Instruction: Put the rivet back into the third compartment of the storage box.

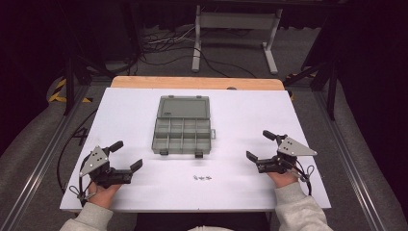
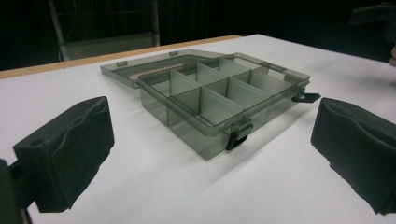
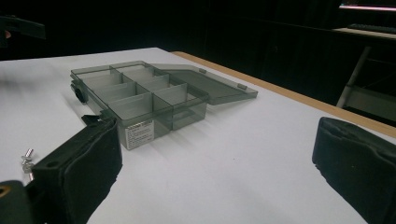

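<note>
Left gripper (image 1: pixel 129 155): lower left of the high view, held in the person's left hand (image 1: pixel 102 190) — jaws spread wide, nothing between them.
Right gripper (image 1: pixel 260 145): lower right of the high view, in the right hand (image 1: pixel 283 178); jaws likewise wide apart and empty.
Compartment box (image 1: pixel 183 134): centre of the high view, on the white table (image 1: pixel 250 115), smoky clear plastic, lid folded flat back toward the upper frame.
Box in the left gripper view (image 2: pixel 219 100): centre frame, dividers visible, two dark latches on the near wall.
Box in the right gripper view (image 3: pixel 140 100): left of centre, a white label on its side.
Small screws (image 1: pixel 202 178): lower centre of the high view, just below the box — well apart from both grippers.
</note>
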Demonstrator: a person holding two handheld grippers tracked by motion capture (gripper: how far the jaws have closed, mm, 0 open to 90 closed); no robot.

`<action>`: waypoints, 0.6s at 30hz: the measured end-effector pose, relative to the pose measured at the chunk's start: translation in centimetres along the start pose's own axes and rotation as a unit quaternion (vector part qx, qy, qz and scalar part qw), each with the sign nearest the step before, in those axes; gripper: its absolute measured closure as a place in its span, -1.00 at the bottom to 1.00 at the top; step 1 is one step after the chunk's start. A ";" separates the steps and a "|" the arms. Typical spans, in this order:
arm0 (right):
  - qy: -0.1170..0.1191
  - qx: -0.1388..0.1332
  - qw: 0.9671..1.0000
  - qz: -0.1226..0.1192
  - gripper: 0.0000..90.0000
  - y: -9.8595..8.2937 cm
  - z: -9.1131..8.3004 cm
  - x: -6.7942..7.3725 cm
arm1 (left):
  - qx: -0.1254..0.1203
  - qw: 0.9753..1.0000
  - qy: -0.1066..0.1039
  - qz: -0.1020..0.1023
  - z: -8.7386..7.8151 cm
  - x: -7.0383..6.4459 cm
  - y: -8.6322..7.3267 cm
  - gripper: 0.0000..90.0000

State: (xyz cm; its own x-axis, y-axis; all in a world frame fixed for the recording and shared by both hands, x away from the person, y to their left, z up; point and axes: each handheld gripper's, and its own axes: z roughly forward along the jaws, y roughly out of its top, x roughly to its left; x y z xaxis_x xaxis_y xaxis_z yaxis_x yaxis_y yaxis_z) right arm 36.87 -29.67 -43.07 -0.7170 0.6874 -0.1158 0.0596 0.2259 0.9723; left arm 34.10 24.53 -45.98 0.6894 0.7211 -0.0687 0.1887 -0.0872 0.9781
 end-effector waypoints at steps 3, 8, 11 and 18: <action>0.000 0.001 1.000 0.001 -0.95 0.0 0.0 0.0 | -0.006 1.000 0.005 -0.005 -0.1 0.0 0.0 -1.00; 0.002 0.006 1.000 0.005 -0.95 0.0 0.1 0.0 | -0.005 1.000 0.009 -0.004 -0.1 0.0 0.2 -1.00; 0.002 0.007 1.000 0.006 -0.96 0.0 0.1 -0.1 | -0.004 1.000 0.011 -0.003 -0.2 0.0 0.3 -1.00; 0.004 0.006 1.000 0.001 -0.96 0.3 0.2 0.1 | -0.001 1.000 0.012 -0.001 -0.3 -0.1 0.5 -1.00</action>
State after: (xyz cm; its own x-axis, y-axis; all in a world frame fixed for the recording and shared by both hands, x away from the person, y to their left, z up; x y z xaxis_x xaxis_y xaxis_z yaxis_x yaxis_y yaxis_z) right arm 36.98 -29.44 -42.83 -0.7218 0.6830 -0.1119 0.0699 0.2328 0.9700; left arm 33.94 24.60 -45.41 0.6718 0.7377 -0.0669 0.1895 -0.0839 0.9783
